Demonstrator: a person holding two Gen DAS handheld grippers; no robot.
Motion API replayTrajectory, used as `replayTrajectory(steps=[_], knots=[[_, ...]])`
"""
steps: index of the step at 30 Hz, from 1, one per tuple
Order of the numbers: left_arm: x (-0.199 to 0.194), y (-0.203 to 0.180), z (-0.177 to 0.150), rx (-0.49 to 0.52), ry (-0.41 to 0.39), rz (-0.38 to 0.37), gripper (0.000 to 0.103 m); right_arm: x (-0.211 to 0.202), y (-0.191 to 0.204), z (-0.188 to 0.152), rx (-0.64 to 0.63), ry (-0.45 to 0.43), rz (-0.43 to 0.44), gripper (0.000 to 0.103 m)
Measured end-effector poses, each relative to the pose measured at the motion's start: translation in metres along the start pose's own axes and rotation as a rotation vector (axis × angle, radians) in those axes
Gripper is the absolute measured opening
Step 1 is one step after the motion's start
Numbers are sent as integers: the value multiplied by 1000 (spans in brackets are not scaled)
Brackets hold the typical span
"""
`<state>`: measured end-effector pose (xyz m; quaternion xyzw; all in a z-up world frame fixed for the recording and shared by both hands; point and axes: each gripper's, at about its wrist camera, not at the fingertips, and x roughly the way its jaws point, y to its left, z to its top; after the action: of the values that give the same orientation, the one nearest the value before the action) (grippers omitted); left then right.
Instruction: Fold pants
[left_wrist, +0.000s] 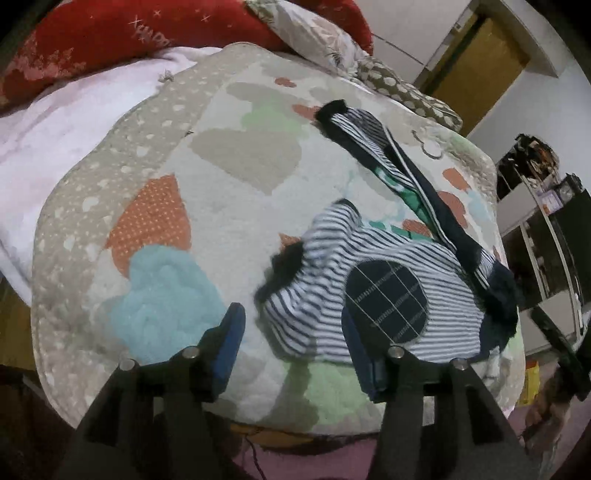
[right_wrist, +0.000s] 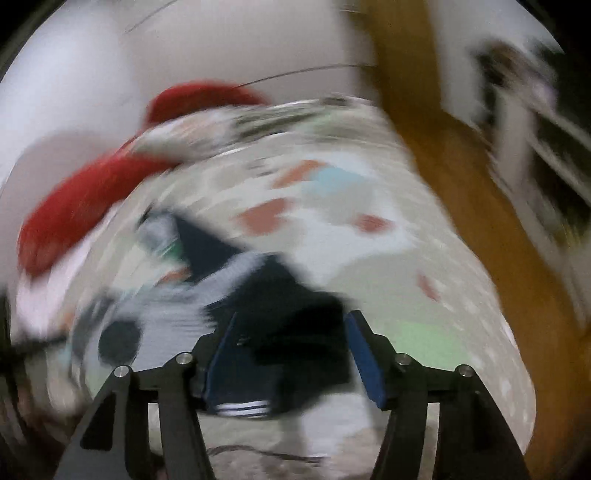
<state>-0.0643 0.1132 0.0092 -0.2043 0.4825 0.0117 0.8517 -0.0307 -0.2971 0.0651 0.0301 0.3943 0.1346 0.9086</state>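
1. Well, my left gripper (left_wrist: 291, 343) stood wide open over the near edge of the patterned quilt (left_wrist: 229, 184), holding nothing.
2. Striped pants (left_wrist: 373, 295) lay crumpled on the quilt just beyond it, one leg stretched away, a dark round knee patch (left_wrist: 388, 299) facing up.
3. My right gripper (right_wrist: 291, 354) was spread open too, dark pants fabric (right_wrist: 295, 314) between its blue pads (right_wrist: 365, 358); blur hid any contact.

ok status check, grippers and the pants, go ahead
Left gripper open, empty, hovering beside the striped pants. Right gripper open over the dark waistband end, view badly blurred. Pants lie crumpled, unfolded on the patterned blanket. Nothing in the way.
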Motion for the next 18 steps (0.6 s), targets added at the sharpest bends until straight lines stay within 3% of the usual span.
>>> replayTrajectory(steps=[3, 7, 8, 9, 10, 15, 18], knots=[[3, -4, -7, 23, 21, -23, 54, 23, 52, -2, -218, 43, 5, 64], [2, -8, -13, 55, 9, -9, 54, 68, 101, -10, -500, 82, -110, 64], [1, -9, -13, 59, 6, -6, 54, 81, 107, -12, -564, 104, -151, 57], [1, -9, -12, 60, 3, -6, 54, 88, 106, -15, -590, 125, -178, 18], [0, -8, -11, 60, 1, -9, 54, 99, 103, -13, -603, 169, -195, 6], [1, -9, -1, 48, -10, -16, 54, 80, 57, 34, -361, 122, -95, 5], [8, -10, 3, 34, 4, -19, 54, 71, 19, 67, -231, 76, -131, 5]])
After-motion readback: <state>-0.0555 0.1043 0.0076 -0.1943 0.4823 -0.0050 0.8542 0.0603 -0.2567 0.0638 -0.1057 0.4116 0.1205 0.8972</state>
